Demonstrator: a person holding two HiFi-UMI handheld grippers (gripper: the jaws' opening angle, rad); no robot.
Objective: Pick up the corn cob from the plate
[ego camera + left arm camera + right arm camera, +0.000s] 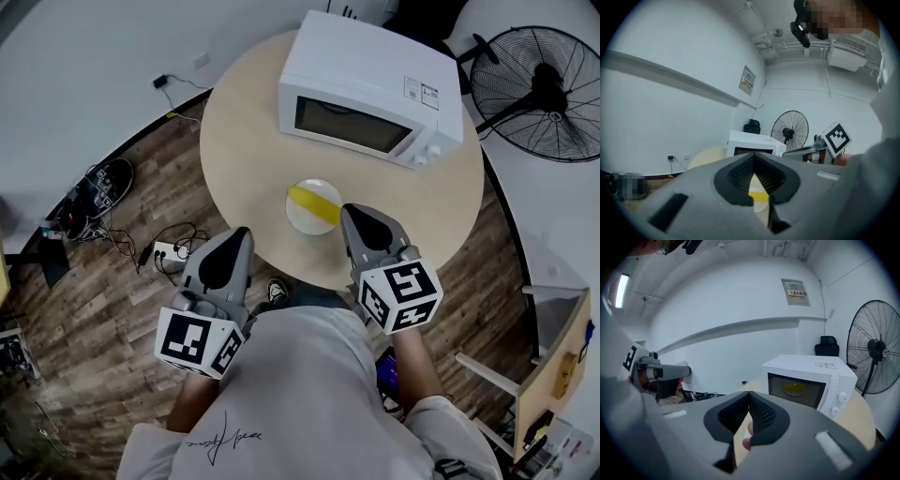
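The corn cob (313, 203) lay across a white plate (302, 221) near the near edge of the round table (244, 122), in front of the microwave (370, 89). The right gripper (349, 209) had its tip just beside the plate's right rim. Contact could not be confirmed, and its jaws were pressed together with nothing between them. The left gripper (242, 232) hovered at the table's near-left edge, apart from the plate, its jaws likewise closed and empty. A fan (539, 80) stood at the far right.

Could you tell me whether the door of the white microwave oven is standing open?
No, the white microwave oven has its dark-windowed door shut flush with its front.
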